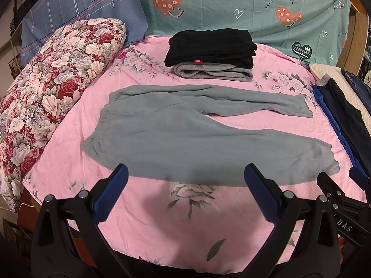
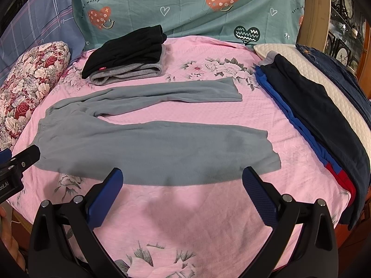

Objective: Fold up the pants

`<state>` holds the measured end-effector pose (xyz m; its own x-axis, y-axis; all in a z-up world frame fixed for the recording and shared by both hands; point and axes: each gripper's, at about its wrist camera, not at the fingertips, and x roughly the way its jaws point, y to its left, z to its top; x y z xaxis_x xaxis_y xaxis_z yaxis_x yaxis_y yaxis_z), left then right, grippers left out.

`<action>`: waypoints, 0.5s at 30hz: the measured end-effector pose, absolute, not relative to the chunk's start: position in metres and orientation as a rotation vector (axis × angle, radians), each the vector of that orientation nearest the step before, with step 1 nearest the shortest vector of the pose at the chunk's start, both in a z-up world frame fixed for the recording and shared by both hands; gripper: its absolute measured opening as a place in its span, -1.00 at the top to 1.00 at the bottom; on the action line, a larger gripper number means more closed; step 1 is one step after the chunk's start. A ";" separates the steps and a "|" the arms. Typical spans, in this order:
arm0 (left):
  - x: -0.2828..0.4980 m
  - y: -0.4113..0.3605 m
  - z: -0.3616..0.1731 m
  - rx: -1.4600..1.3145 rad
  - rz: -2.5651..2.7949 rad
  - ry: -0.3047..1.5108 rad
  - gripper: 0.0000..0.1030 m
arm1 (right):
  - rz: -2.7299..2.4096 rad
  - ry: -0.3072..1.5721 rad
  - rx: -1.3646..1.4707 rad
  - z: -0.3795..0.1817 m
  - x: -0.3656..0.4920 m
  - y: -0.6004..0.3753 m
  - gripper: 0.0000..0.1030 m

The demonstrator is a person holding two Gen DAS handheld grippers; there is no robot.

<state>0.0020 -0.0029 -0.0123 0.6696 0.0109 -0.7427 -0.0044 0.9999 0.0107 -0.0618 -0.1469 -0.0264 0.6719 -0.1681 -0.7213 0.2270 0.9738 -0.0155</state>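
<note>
Grey-green sweatpants (image 1: 185, 136) lie spread flat on the pink floral bedsheet (image 1: 176, 217), waistband to the left, both legs running right and splayed apart. They also show in the right wrist view (image 2: 148, 146). My left gripper (image 1: 185, 176) is open and empty, hovering just above the near edge of the near leg. My right gripper (image 2: 183, 176) is open and empty, over the near leg's lower edge near the cuff end. The right gripper's tip shows at the right edge of the left wrist view (image 1: 343, 192).
A folded stack of black and grey pants (image 1: 211, 53) sits at the back of the bed. A floral pillow (image 1: 48, 88) lies left. A pile of dark and blue garments (image 2: 308, 115) on a white pillow (image 2: 343, 106) lies right. Teal and blue bedding (image 1: 243, 7) stands behind.
</note>
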 end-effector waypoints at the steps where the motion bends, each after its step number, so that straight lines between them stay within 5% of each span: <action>1: 0.002 -0.003 -0.012 0.008 0.008 0.837 -0.96 | -0.223 0.804 0.077 -0.027 -0.062 -0.147 -0.97; 15: 0.001 -0.001 -0.014 0.007 0.010 0.835 -0.96 | -0.225 0.800 0.075 -0.029 -0.064 -0.146 -0.97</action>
